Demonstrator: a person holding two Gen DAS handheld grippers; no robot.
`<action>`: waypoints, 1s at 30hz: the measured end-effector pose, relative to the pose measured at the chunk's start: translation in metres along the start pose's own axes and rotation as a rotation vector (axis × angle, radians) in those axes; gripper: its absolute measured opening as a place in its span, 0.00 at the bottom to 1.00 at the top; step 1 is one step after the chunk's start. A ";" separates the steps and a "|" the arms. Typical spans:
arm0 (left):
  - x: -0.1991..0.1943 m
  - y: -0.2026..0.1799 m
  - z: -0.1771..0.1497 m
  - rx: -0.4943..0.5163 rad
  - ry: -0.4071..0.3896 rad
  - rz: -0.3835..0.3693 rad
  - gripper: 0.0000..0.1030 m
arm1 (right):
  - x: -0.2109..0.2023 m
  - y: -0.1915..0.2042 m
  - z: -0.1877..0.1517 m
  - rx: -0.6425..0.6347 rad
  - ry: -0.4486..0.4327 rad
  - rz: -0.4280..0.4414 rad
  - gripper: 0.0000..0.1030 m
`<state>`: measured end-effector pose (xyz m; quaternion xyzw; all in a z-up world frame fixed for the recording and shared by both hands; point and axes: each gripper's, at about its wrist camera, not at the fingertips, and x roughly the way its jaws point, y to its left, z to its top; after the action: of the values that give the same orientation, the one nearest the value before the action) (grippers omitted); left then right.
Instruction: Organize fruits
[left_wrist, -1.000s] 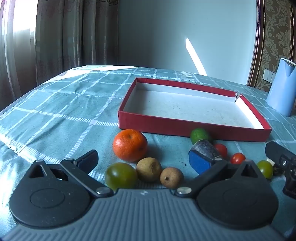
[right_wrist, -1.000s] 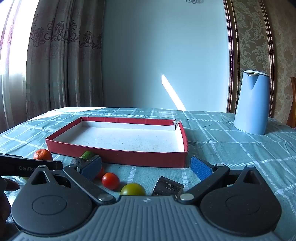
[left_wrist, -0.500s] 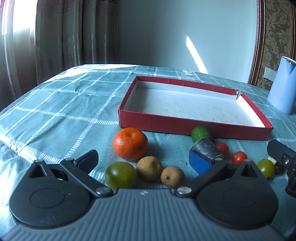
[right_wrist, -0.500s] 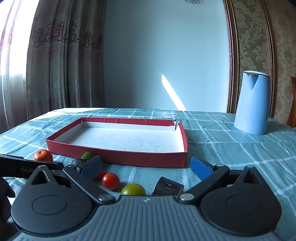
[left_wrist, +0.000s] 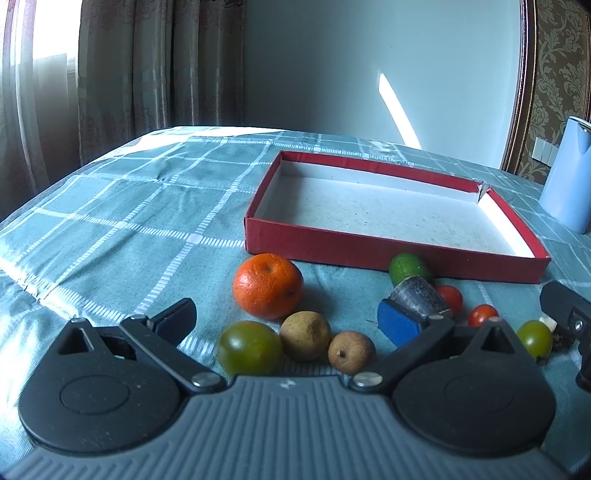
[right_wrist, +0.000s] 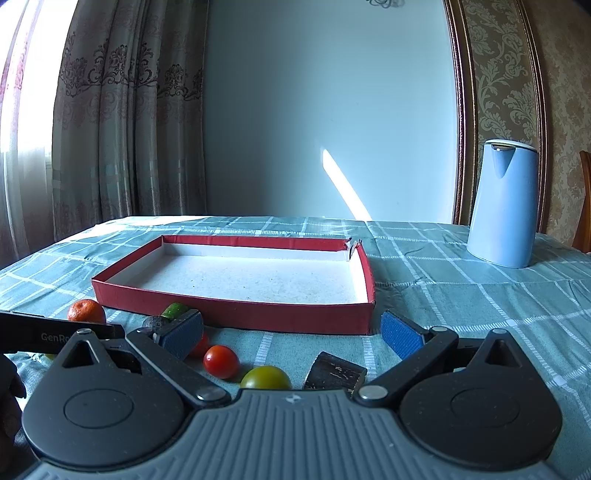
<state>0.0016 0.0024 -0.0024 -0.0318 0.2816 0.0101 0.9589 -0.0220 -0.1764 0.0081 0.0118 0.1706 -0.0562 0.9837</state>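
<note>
An empty red tray (left_wrist: 391, 248) (right_wrist: 236, 312) lies on the checked tablecloth. In front of it, in the left wrist view, are an orange (left_wrist: 267, 285), a green tomato (left_wrist: 249, 352), two small brown fruits (left_wrist: 305, 335) (left_wrist: 351, 352), a green fruit (left_wrist: 408, 266), red cherry tomatoes (left_wrist: 482, 314) and a second green tomato (left_wrist: 534, 338). My left gripper (left_wrist: 286, 323) is open, low over the brown fruits. My right gripper (right_wrist: 291, 330) is open over a red tomato (right_wrist: 221, 361), a green tomato (right_wrist: 265, 377) and a dark chunk (right_wrist: 334, 376).
A light blue kettle (right_wrist: 502, 208) stands at the back right of the table. Curtains hang at the left, a wall behind. The left gripper's body (right_wrist: 51, 334) shows at the left edge of the right wrist view.
The left wrist view has shifted slightly, the tray and fruits sitting a little lower and left. The right gripper has barely moved. Both stay open.
</note>
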 end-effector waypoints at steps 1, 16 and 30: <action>-0.001 0.000 0.000 -0.002 -0.004 0.000 1.00 | 0.000 0.000 0.000 0.001 -0.001 0.000 1.00; -0.011 0.002 0.000 -0.021 -0.058 0.005 1.00 | 0.002 -0.018 -0.005 0.066 0.129 0.052 1.00; -0.006 0.001 0.000 -0.006 -0.026 -0.049 1.00 | -0.011 -0.024 -0.012 0.011 0.143 0.101 1.00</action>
<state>-0.0034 0.0032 0.0008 -0.0415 0.2682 -0.0121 0.9624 -0.0391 -0.1983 0.0006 0.0296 0.2392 -0.0066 0.9705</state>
